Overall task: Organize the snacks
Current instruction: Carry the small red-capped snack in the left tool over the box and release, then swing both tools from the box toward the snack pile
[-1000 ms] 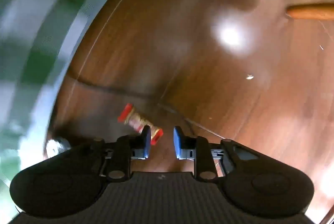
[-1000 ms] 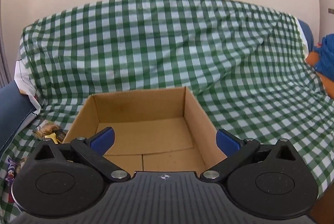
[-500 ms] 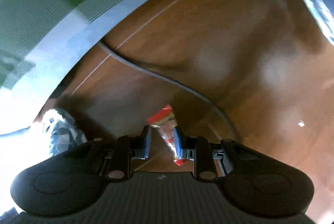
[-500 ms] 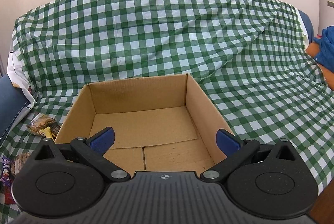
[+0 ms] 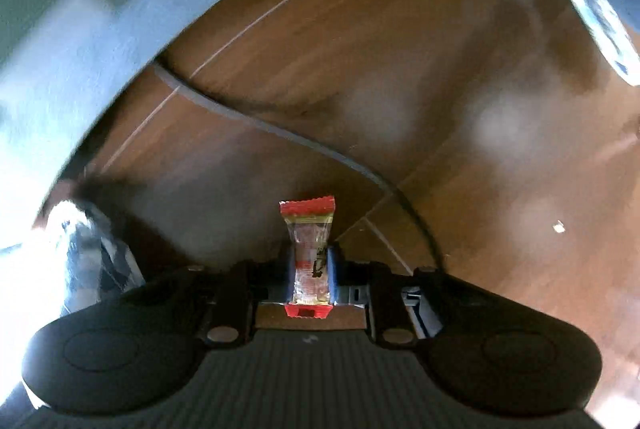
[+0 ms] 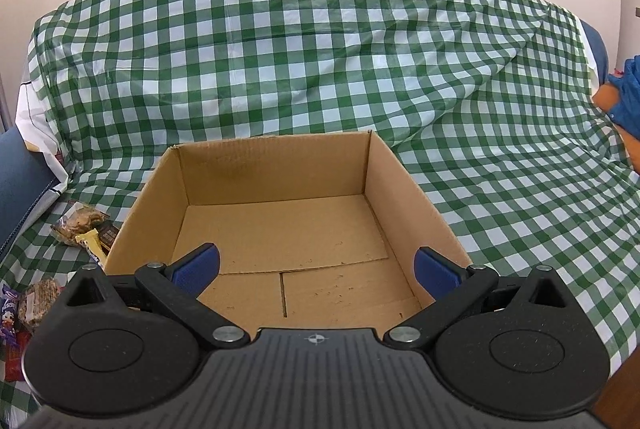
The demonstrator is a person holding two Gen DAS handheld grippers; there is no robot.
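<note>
My left gripper [image 5: 309,271] is shut on a small clear snack packet with red ends [image 5: 310,249], held above a brown wooden floor [image 5: 360,69]. The packet stands lengthwise between the blue pads. My right gripper [image 6: 316,269] is open and empty, hovering over the near edge of an open cardboard box [image 6: 416,197] that has nothing inside. Several wrapped snacks [image 6: 82,227] lie on the green checked cloth [image 6: 300,61] left of the box, with more snacks [image 6: 28,309] at the far left edge.
A grey cable [image 5: 280,133] runs across the floor under the left gripper. The edge of the cloth-covered surface [image 5: 100,9] fills the upper left of the left wrist view. A blue and orange item [image 6: 624,109] lies at the cloth's right edge.
My left gripper reached the red-ended packet on the floor, closed on it and now holds it straight between the pads. The right gripper rose slightly over the box.
</note>
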